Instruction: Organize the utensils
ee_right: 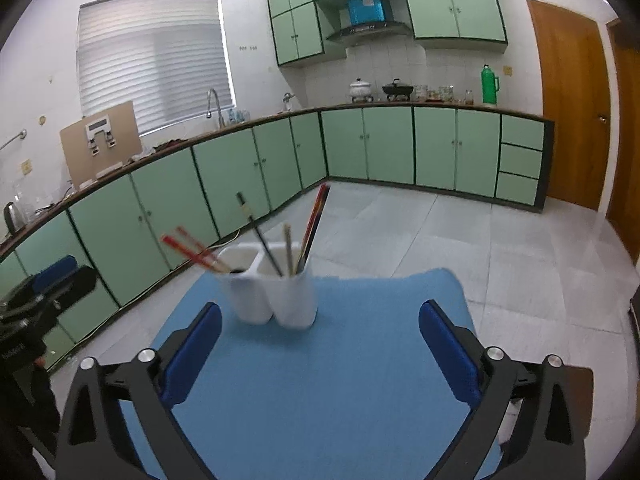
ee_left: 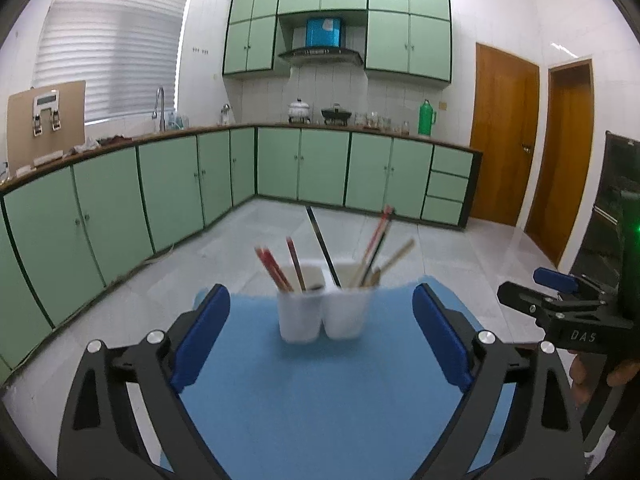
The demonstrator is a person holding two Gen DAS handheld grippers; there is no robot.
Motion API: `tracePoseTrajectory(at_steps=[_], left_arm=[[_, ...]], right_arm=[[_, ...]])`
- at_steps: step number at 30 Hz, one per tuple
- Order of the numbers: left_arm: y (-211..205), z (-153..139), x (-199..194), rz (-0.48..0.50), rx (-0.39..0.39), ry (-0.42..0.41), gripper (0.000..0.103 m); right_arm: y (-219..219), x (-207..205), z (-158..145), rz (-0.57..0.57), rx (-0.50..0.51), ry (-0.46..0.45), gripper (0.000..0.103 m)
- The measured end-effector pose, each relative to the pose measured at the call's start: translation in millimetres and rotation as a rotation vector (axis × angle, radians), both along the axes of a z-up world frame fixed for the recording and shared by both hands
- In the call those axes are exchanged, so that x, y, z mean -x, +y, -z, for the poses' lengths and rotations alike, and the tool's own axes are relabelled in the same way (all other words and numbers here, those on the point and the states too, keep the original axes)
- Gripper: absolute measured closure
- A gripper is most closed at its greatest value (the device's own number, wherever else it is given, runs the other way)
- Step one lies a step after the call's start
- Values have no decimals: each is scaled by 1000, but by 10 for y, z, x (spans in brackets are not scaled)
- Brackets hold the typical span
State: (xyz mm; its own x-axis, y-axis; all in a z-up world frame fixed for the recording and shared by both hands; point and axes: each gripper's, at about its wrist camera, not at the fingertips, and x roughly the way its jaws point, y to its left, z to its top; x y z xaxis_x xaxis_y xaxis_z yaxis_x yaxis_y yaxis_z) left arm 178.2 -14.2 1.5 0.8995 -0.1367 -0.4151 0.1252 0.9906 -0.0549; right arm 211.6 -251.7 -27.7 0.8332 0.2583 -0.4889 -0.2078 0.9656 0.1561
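Standing near the middle of both views is a white holder (ee_left: 324, 312) with two cups joined side by side, and it sits on a blue mat (ee_left: 320, 400) that covers the surface. Chopsticks poke out of both cups. In the left wrist view, the red chopsticks (ee_left: 276, 268) lean to the upper left out of the left cup, and a mixed bunch of red, black and tan chopsticks (ee_left: 376, 248) fans to the upper right out of the right cup. The picture is a bit blurry, so I cannot count them. The left gripper (ee_left: 320, 336) fills the bottom of its view with its blue pads far apart, wide open, and nothing is between them. The holder shows in the gap between the pads, farther back, and is not touched. The right gripper (ee_right: 320, 344) looks the same in its own view: blue pads spread wide and empty, with the holder up and a little left of the middle, apart from the pads. At the right edge of the left wrist view, the right gripper shows from the side, held by a hand (ee_left: 600, 372). Behind it all are green cabinets (ee_left: 180, 184), a window blind (ee_left: 112, 60) at the upper left, and brown doors (ee_left: 504, 136) at the right.
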Motion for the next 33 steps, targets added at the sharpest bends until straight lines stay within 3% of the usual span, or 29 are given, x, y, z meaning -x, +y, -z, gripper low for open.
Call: tracePoseTrajectory(at_steps=[7, 16, 24, 33], left_arm=[[-80, 75, 412, 15, -6, 32, 11], [-102, -111, 860, 1, -27, -18, 10], [-147, -326, 1122, 2, -32, -81, 8], [-187, -382, 1260, 5, -23, -96, 7]], right_arm=[[39, 481, -34, -18, 3, -8, 6], [11, 927, -249, -48, -19, -57, 6], [102, 1210, -426, -69, 10, -123, 6], [152, 1348, -524, -79, 22, -155, 6]])
